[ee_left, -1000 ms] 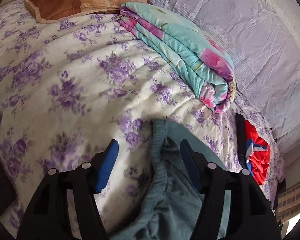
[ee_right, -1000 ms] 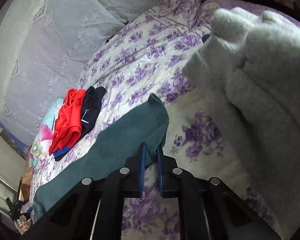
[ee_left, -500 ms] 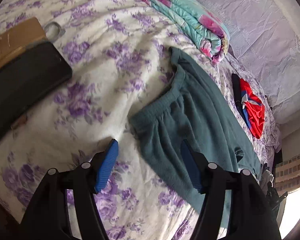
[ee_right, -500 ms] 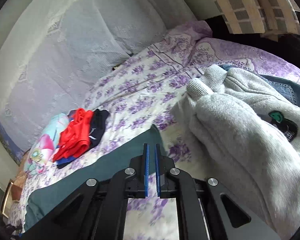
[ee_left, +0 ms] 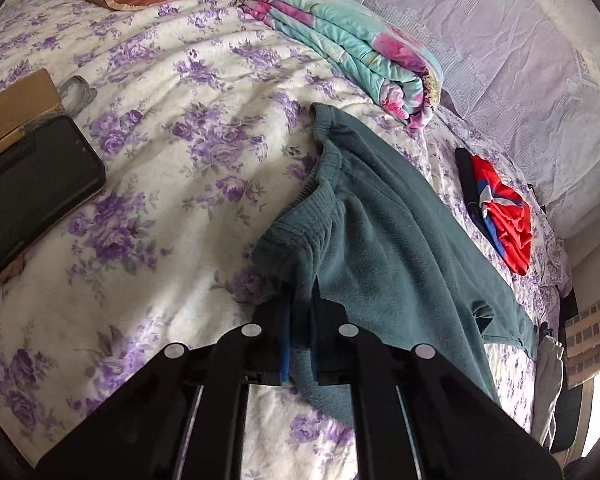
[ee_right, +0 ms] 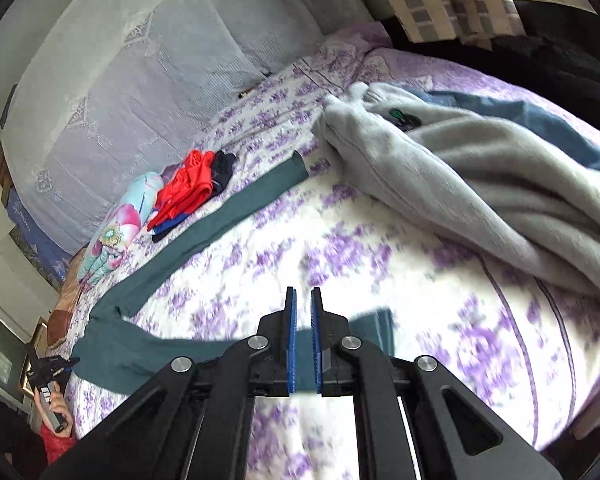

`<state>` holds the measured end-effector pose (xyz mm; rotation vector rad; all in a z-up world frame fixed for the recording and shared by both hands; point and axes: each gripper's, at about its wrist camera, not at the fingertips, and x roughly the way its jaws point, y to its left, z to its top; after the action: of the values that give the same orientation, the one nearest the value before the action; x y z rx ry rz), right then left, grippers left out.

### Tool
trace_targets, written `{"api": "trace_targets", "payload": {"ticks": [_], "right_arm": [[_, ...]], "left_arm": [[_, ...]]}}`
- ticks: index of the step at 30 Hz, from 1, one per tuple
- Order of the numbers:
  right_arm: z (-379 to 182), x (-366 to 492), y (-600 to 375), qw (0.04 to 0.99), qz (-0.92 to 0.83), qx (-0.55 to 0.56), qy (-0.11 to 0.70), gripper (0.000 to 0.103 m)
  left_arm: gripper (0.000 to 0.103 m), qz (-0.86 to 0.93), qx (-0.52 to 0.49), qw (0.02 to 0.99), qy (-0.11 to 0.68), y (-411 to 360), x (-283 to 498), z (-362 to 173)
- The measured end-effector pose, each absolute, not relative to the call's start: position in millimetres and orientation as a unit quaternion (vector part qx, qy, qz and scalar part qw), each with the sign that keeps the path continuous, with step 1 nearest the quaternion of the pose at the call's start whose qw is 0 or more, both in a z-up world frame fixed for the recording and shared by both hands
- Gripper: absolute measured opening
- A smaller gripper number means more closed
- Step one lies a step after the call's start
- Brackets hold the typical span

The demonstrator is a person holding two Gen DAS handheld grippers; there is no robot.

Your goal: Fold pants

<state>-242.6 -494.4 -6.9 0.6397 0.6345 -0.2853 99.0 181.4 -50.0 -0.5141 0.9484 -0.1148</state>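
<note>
Pants point(ee_left: 384, 248), teal fleece, lie along the bed point(ee_left: 188, 128). The left gripper point(ee_left: 300, 312) has its jaws closed on the waistband. The right gripper point(ee_right: 303, 320) pinches one leg near its cuff at the bed's near edge; the other leg stretches toward red clothes point(ee_right: 188, 184) near the wall-side edge.

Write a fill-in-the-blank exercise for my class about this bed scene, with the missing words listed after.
1. The left gripper is shut on the ______ end of the teal pants.
2. The right gripper is shut on one ______ of the pants; the other one lies stretched out flat on the bed.
3. The red garment lies on a ______-patterned bedspread.
4. Near the right gripper lies a heap of ______ fleece clothing.

Missing words: waistband; leg; floral; grey
</note>
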Motion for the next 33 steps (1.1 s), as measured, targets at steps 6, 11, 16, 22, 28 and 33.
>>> {"api": "trace_targets", "payload": {"ticks": [6, 11, 16, 22, 28, 33], "right_arm": [[-39, -274, -492, 0.859, -0.123, 0.368, 0.333, 0.009], [-58, -232, -479, 0.860, -0.070, 0.357, 0.358, 0.009], [18, -192, -520, 0.921, -0.137, 0.296, 0.215, 0.010], [9, -234, -516, 0.909, -0.142, 0.276, 0.277, 0.039], [-44, -264, -520, 0.877, -0.157, 0.328, 0.312, 0.037], [-42, -240, -494, 0.895, -0.108, 0.279, 0.331, 0.005]], "left_arm": [[0.006, -0.056, -0.249, 0.857, 0.447, 192, 91, -44], [0.007, -0.044, -0.242, 0.852, 0.462, 189, 91, -61], [0.007, -0.041, -0.259, 0.848, 0.461, 193, 87, -65], [0.008, -0.042, -0.255, 0.850, 0.460, 194, 82, -68], [0.008, -0.038, -0.237, 0.856, 0.457, 188, 88, -71], [0.009, -0.038, -0.230, 0.864, 0.447, 187, 85, -74]]}}
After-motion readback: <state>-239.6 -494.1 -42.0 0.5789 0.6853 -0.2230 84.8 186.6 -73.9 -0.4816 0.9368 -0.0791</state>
